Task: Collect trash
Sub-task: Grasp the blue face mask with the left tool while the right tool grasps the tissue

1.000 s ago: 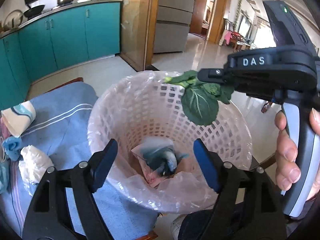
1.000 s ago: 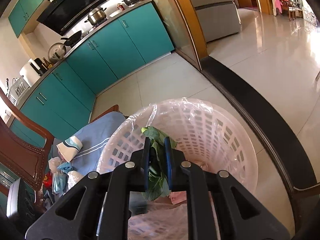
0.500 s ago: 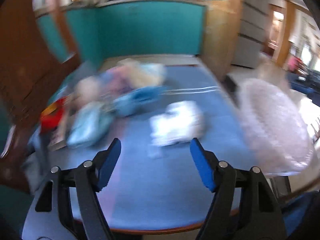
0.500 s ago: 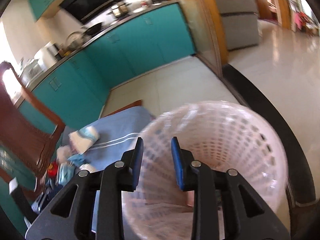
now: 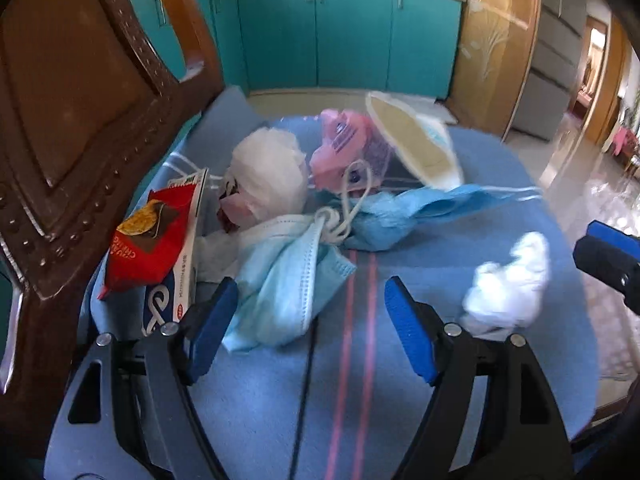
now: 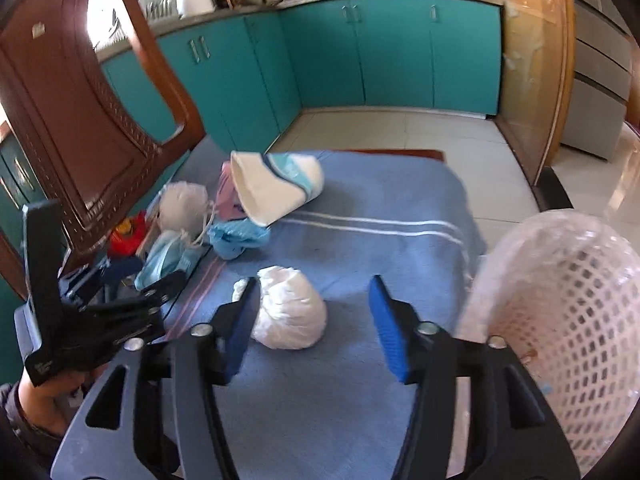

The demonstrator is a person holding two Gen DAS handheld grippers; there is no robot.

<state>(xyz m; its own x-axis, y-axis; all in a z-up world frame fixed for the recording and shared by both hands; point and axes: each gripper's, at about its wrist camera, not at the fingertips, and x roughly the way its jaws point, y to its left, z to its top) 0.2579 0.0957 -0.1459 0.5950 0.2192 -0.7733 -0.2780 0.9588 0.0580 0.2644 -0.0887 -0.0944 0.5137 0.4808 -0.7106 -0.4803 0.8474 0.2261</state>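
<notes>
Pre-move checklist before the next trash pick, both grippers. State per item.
1. Right gripper empty: ok, jaws opening, nothing pinched.
2. Right target lined up: ok, crumpled white tissue wad sits between the jaws, nearer the left one.
3. Left gripper empty: ok, jaws opening, pads press on nothing.
4. Left target lined up: ok, light blue face mask lies just ahead, between the jaws.
5. Mask free to lift alone: not ok, its white ear loops tangle with the crumpled blue plastic bag.
6. White lattice waste basket with plastic liner within view: ok, right of the blue cloth.
</notes>
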